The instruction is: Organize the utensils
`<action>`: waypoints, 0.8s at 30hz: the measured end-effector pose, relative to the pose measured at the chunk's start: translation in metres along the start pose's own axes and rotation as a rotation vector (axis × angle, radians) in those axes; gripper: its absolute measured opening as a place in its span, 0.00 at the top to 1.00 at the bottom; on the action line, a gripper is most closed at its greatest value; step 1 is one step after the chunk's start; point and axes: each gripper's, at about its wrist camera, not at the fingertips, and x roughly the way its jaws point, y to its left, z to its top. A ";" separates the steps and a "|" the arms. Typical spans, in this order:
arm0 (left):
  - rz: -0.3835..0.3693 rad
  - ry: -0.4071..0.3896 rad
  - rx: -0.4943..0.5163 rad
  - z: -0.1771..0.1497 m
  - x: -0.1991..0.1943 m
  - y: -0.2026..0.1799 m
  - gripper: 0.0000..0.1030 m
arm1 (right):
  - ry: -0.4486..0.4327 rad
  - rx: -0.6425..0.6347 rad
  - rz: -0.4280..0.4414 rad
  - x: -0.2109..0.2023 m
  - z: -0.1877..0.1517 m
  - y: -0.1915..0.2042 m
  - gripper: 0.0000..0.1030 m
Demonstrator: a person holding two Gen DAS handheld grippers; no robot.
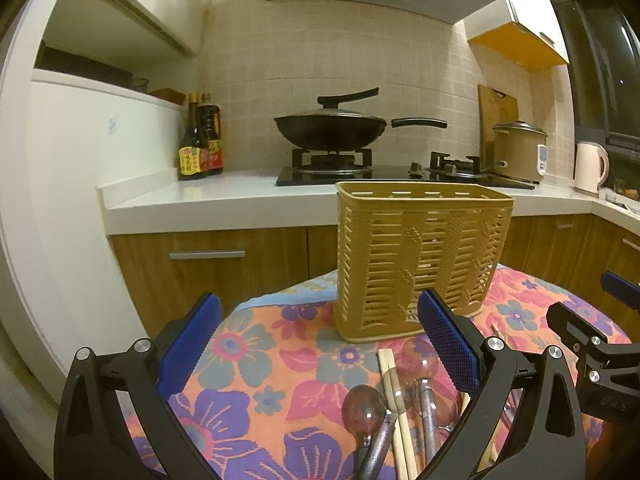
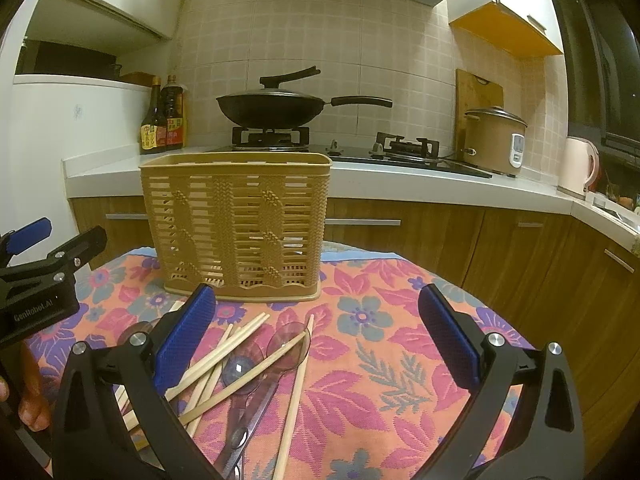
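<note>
A tan slatted utensil basket (image 1: 420, 256) stands upright on the floral tablecloth (image 1: 256, 360); it also shows in the right wrist view (image 2: 240, 232). Several clear plastic spoons (image 1: 366, 408) and wooden chopsticks (image 1: 394, 404) lie loose in a pile in front of it, also seen in the right wrist view as spoons (image 2: 286, 346) and chopsticks (image 2: 224, 350). My left gripper (image 1: 320, 340) is open and empty above the cloth, left of the pile. My right gripper (image 2: 316, 332) is open and empty above the pile's right part.
Behind the table runs a white kitchen counter (image 1: 200, 196) with sauce bottles (image 1: 200, 140), a black wok (image 1: 332, 128) on the stove, a rice cooker (image 1: 518, 150) and a kettle (image 1: 590, 168). The table's far edge lies just behind the basket.
</note>
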 end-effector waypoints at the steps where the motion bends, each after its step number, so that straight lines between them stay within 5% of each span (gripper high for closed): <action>1: 0.001 -0.001 0.002 0.000 0.000 -0.001 0.07 | 0.001 0.000 0.000 0.000 0.000 0.000 0.06; 24: 0.000 -0.003 -0.016 -0.001 0.001 0.004 0.07 | -0.001 -0.010 0.011 0.000 0.000 0.003 0.06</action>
